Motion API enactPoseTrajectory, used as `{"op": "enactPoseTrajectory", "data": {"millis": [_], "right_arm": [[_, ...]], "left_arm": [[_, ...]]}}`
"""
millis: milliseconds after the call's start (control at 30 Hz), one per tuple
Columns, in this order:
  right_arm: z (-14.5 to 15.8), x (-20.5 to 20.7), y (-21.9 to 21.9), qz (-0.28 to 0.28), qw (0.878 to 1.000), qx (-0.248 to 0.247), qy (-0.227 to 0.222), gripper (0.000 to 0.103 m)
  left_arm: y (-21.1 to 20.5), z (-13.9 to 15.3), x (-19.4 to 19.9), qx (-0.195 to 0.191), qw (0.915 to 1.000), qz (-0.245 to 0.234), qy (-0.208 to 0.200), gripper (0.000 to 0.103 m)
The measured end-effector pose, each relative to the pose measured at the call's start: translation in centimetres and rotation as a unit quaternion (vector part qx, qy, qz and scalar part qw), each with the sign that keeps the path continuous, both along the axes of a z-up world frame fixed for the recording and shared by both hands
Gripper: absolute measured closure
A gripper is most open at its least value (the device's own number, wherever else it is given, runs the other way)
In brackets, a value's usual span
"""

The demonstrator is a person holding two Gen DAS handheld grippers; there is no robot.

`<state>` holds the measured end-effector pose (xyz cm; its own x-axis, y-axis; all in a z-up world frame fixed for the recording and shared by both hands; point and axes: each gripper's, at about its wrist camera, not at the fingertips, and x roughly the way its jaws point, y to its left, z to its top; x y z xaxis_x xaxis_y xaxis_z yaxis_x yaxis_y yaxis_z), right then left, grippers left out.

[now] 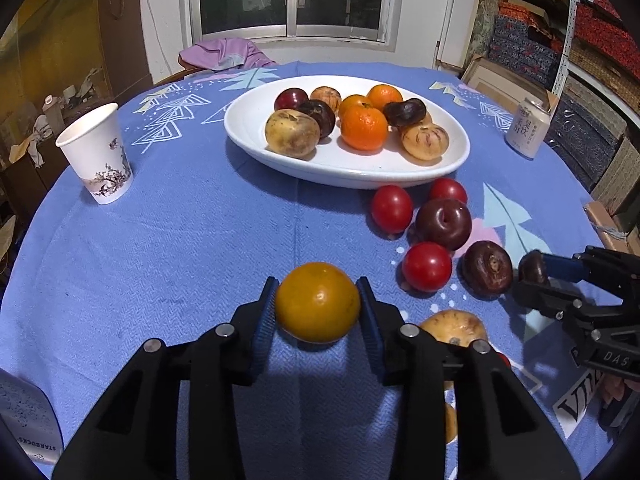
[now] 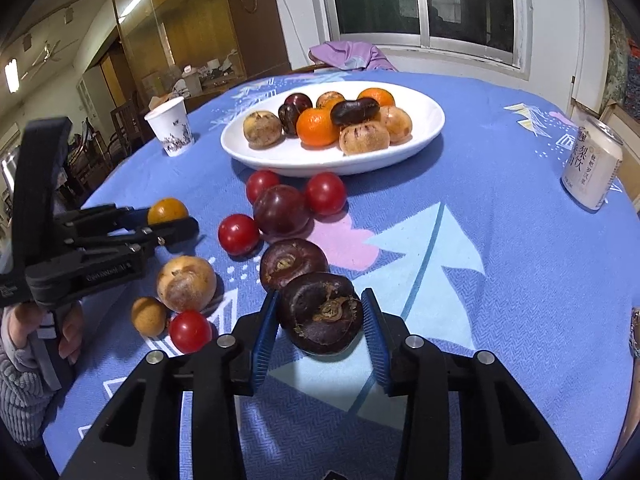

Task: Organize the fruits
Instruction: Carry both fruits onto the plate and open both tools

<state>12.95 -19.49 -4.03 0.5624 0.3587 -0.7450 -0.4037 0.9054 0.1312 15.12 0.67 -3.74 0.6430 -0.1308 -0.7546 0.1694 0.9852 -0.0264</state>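
My left gripper (image 1: 318, 309) is shut on an orange-yellow citrus fruit (image 1: 318, 302) that rests on the blue tablecloth, with a blue pad against each side. My right gripper (image 2: 321, 320) is shut on a dark brown round fruit (image 2: 320, 312), also low on the cloth. A white oval plate (image 1: 256, 136) further back holds several oranges, plums, tan and dark fruits. Between the plate and the grippers lie red tomatoes (image 1: 391, 208), a plum (image 1: 443, 223), another dark fruit (image 1: 488, 268) and a tan fruit (image 1: 454, 326). Each gripper shows in the other's view: right gripper (image 1: 536, 276), left gripper (image 2: 172, 220).
A paper cup (image 1: 96, 156) stands at the left of the table and a drink can (image 1: 527, 128) at the right. Purple cloth (image 1: 224, 54) lies at the far edge under the window. A printed paper bag (image 1: 28, 428) sits near left. A person's hand (image 2: 24, 320) holds the left gripper.
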Motion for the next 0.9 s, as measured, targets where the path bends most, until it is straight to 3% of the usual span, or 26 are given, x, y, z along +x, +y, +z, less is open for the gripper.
{"op": "enactPoseTrajectory", "data": {"millis": [133,267,500,733,900], "right_arm": [[0.3,-0.2,0.0,0.0,1.0,0.003,-0.006,0.061],[1.9,-0.5,-1.2,-0.015,0.999,0.025,-0.029,0.061],[5.8,-0.2,-3.4,-0.045,0.994,0.07,-0.077,0.061],[13.8,3.7,-4.0,-0.068,0.98,0.119,-0.145,0.061],[14.7,7.9,-2.7,-0.074,0.977,0.128,-0.153,0.061]], "left_arm": [[0.2,-0.6,0.4,0.0,0.9999,0.003,0.015,0.064],[0.3,0.1,0.1,-0.001,1.0,0.005,0.0,0.064],[-0.2,5.0,0.6,-0.013,0.9987,0.005,-0.05,0.064],[-2.4,13.0,4.0,-0.038,0.9919,-0.001,-0.121,0.064],[-3.3,12.4,6.6,-0.061,0.9918,-0.003,-0.113,0.064]]}}
